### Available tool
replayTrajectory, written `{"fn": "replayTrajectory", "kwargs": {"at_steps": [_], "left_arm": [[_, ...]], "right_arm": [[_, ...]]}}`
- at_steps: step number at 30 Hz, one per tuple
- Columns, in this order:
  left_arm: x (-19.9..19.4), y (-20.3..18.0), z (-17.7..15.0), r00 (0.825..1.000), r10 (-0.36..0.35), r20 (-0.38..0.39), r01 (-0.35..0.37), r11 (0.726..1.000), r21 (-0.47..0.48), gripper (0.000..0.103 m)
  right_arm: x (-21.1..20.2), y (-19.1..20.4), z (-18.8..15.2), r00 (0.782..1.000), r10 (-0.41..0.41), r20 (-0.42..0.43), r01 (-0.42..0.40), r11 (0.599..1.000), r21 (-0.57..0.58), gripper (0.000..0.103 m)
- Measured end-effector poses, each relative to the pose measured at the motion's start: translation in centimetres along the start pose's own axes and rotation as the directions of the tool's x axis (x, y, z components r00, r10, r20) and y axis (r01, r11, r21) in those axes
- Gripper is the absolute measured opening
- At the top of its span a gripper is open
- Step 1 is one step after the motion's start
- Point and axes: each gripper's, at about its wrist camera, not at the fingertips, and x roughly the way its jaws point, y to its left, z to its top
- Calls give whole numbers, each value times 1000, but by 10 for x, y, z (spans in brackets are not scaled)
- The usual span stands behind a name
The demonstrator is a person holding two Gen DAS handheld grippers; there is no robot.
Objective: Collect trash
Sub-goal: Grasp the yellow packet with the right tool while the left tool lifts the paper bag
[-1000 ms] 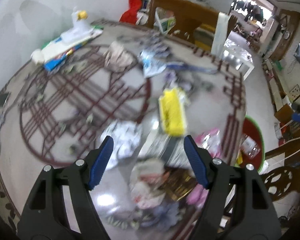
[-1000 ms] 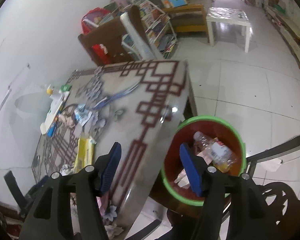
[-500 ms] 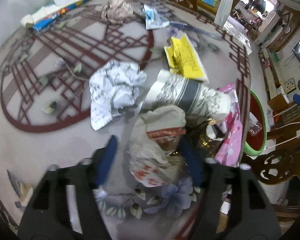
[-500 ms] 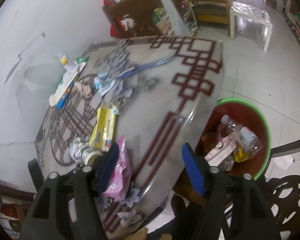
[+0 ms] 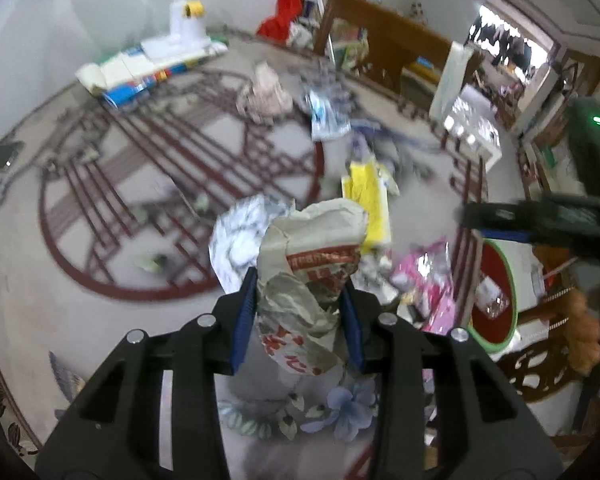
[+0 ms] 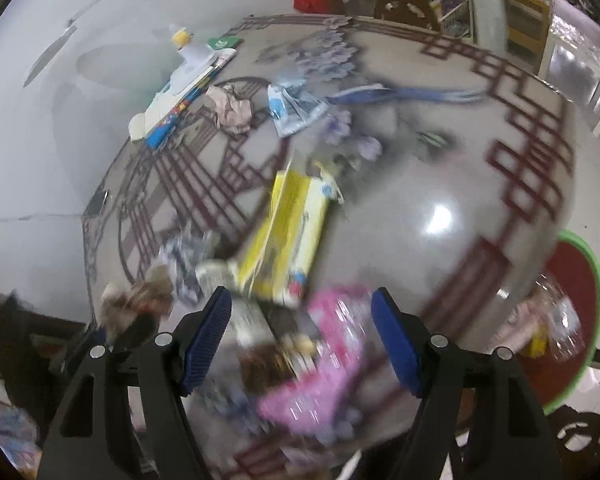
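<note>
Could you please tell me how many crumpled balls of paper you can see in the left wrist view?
3: a printed bag between the left gripper's fingers, a white wad just behind it, a beige one far back. Others may be hidden.

Crumpled paper wrapper (image 5: pixel 308 276): off-white with red print, creased, upright, pinched between the blue pads of the left tongs (image 5: pixel 299 316). Crumpled grey-white printed paper (image 5: pixel 240 240): lies on the patterned surface (image 5: pixel 60 300) just behind the wrapper. Yellow packet (image 6: pixel 286 232): flat, opened at one end, mid-surface. Pink plastic bag (image 6: pixel 324 360): crinkled, near the surface edge, blurred, below the open right tongs (image 6: pixel 302 336). Brownish crumpled wad (image 6: pixel 230 108) and clear blue-printed bag (image 6: pixel 294 108): farther back, apart from each other. Red bin with green rim (image 6: pixel 592 280): beside the surface edge, holding a clear bottle and other scraps, blurred.
</note>
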Motion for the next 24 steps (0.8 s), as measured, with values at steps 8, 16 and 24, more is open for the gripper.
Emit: {"fn": "replayTrajectory", "kwargs": {"at_steps": [8, 16, 24], "left_arm": [[-12, 5, 17, 998, 28, 63, -27, 1000, -10, 37], [-3, 21, 23, 997, 45, 55, -42, 998, -50, 37], [2, 29, 29, 997, 56, 54, -52, 995, -81, 37]], "right_arm": [[68, 15, 33, 995, -72, -76, 72, 997, 3, 70], [95, 26, 42, 990, -91, -106, 87, 996, -35, 70], [115, 33, 49, 984, -120, -133, 107, 990, -96, 56]]}}
